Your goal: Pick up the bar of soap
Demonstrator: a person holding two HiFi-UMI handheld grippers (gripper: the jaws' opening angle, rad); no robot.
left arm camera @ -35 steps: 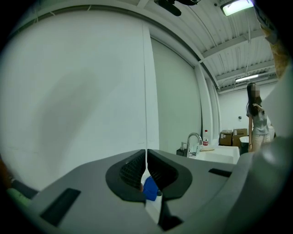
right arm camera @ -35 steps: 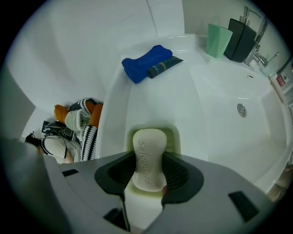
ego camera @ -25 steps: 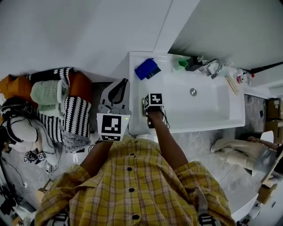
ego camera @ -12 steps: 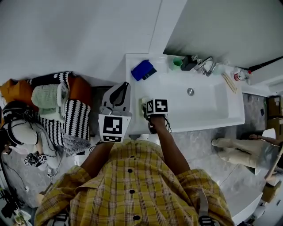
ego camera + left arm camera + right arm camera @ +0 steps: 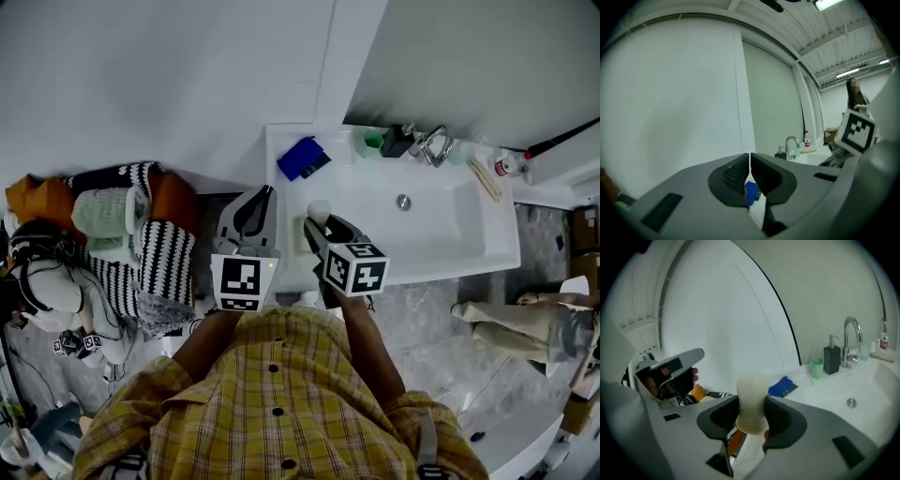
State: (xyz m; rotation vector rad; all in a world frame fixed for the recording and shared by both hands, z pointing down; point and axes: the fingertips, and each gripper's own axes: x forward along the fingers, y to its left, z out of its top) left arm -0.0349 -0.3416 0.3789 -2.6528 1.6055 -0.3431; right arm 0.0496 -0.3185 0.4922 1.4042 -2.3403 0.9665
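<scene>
A pale cream bar of soap (image 5: 751, 401) stands on end between the jaws of my right gripper (image 5: 751, 417), which is shut on it and holds it lifted above the left end of the white sink (image 5: 469, 246). From the head view the soap (image 5: 320, 212) shows at the tip of the right gripper (image 5: 319, 225). My left gripper (image 5: 255, 208) hangs just left of the sink's edge, its jaws shut with nothing between them (image 5: 749, 176).
On the sink's back ledge lie a blue sponge (image 5: 302, 157), a green cup (image 5: 373, 142), a dark soap dispenser (image 5: 397, 141) and a chrome faucet (image 5: 433, 145). A pile of clothes (image 5: 122, 230) sits on the floor to the left. A person stands far off to the right (image 5: 855, 96).
My right gripper has tipped up and lifted off the sink's left end with the soap in it. The left gripper has barely moved.
</scene>
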